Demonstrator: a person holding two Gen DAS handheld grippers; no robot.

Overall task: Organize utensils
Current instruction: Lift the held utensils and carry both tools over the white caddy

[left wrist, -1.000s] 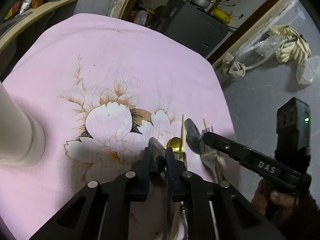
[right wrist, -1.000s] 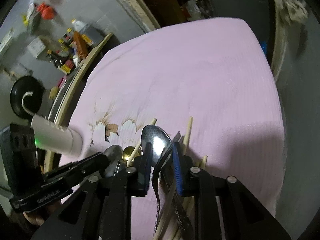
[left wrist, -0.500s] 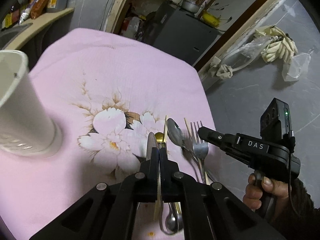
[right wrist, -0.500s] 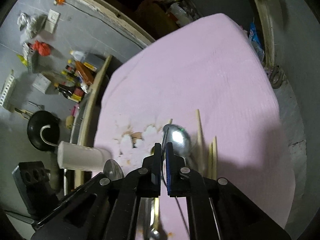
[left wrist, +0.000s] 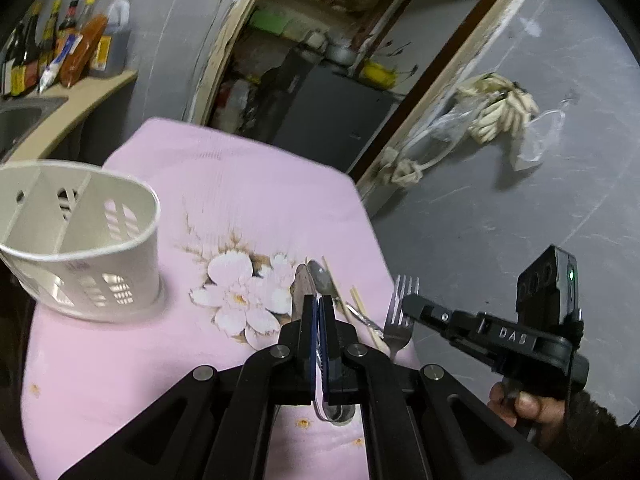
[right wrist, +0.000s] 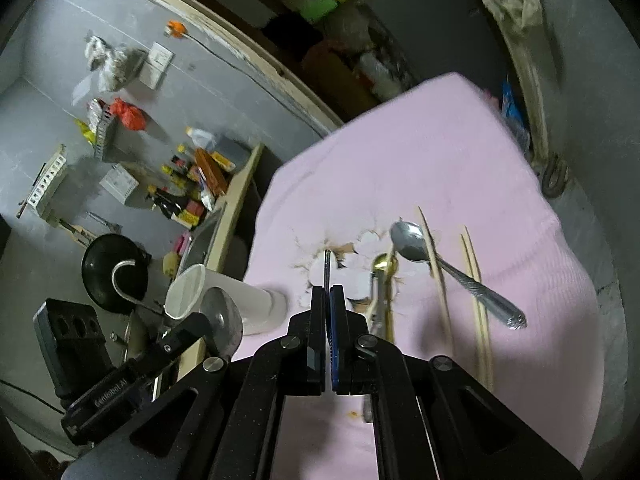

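Observation:
My left gripper [left wrist: 319,312] is shut on a silver spoon [left wrist: 301,284], lifted above the pink floral cloth [left wrist: 240,184]; the spoon's bowl also shows in the right wrist view [right wrist: 221,316]. My right gripper [right wrist: 329,304] is shut on a silver fork, seen edge-on [right wrist: 327,268]; its tines show in the left wrist view [left wrist: 402,312]. The white divided utensil holder [left wrist: 80,240] stands at the cloth's left, also in the right wrist view [right wrist: 224,296]. On the cloth lie a silver spoon [right wrist: 440,264], a gold spoon [right wrist: 382,276] and wooden chopsticks [right wrist: 476,280].
The cloth's right edge drops to a grey floor [left wrist: 520,220]. A counter with bottles [left wrist: 72,52] and a sink [left wrist: 16,120] stands to the left. A doorway with a dark appliance [left wrist: 332,112] lies beyond the table.
Both grippers have closed on their utensils and risen from the cloth: the left with the spoon, the right with the fork. The utensil holder has come into fuller view.

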